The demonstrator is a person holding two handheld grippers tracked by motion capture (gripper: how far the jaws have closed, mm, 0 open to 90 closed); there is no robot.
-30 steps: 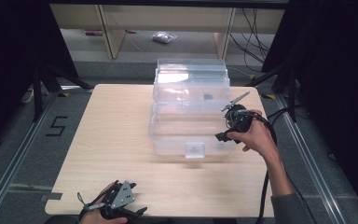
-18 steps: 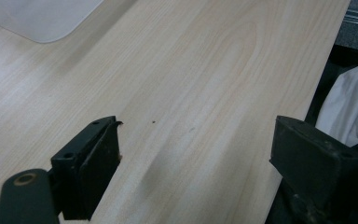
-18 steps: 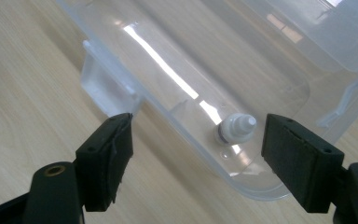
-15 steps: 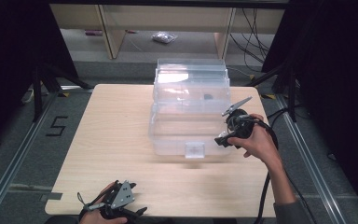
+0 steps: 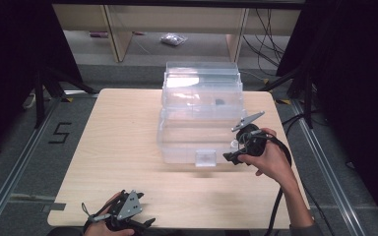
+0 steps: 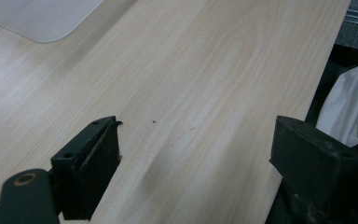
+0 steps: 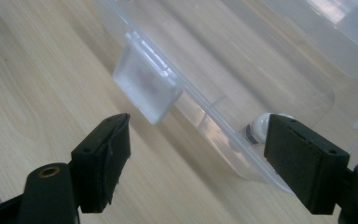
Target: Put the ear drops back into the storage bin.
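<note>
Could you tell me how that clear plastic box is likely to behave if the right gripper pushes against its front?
The clear plastic box looks thin-walled and almost empty, so it is probably light and may slide across the smooth wooden table rather than tip, since its base is broad. Its walls could flex slightly, and the front latch seems apt to swing.

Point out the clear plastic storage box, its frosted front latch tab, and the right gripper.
Clear plastic storage box (image 5: pixel 202 105), high view, on its lid.
Frosted front latch tab (image 7: pixel 147 88), right gripper view, tab's face.
Right gripper (image 5: pixel 232 150), high view, between its jaws.
</note>
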